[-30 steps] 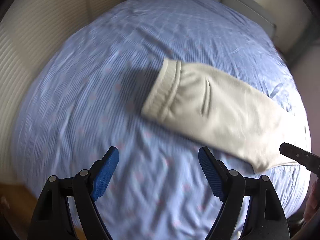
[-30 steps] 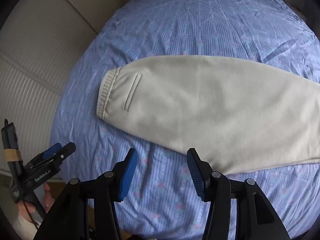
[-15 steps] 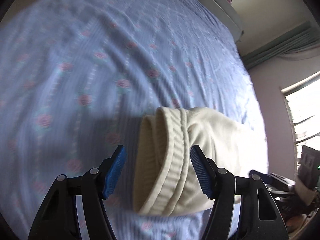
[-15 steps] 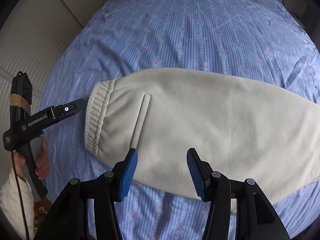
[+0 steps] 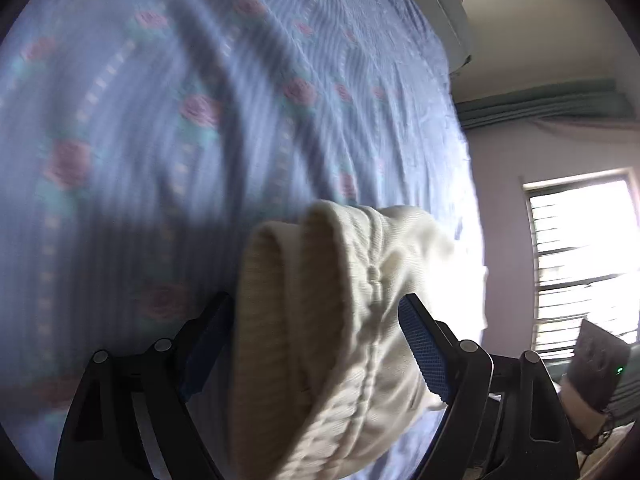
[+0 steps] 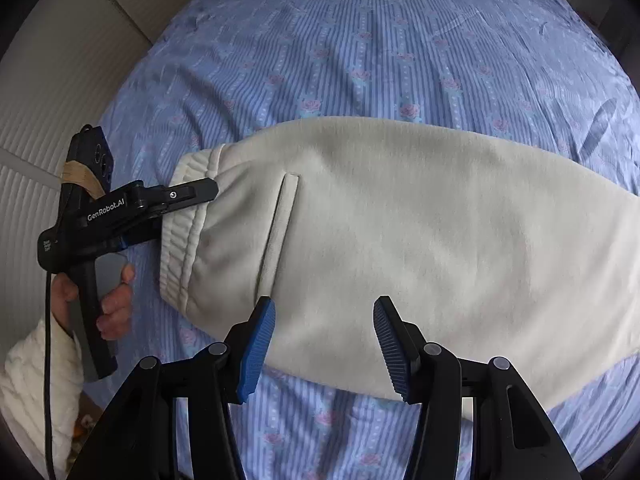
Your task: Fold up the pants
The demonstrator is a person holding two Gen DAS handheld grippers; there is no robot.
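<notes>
A bed [image 6: 360, 40] fills most of the right wrist frame, covered by a wrinkled blue striped sheet [image 6: 304, 432] printed with small pink roses. Cream pants [image 6: 420, 232] lie flat across the middle of it, ribbed waistband [image 6: 188, 236] toward the left edge, legs running off right.

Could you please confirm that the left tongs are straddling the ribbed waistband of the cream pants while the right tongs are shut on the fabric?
Not quite: the right tongs are open, hovering over the cream pants, as the right wrist view shows. The left tongs do straddle the ribbed waistband.
</notes>
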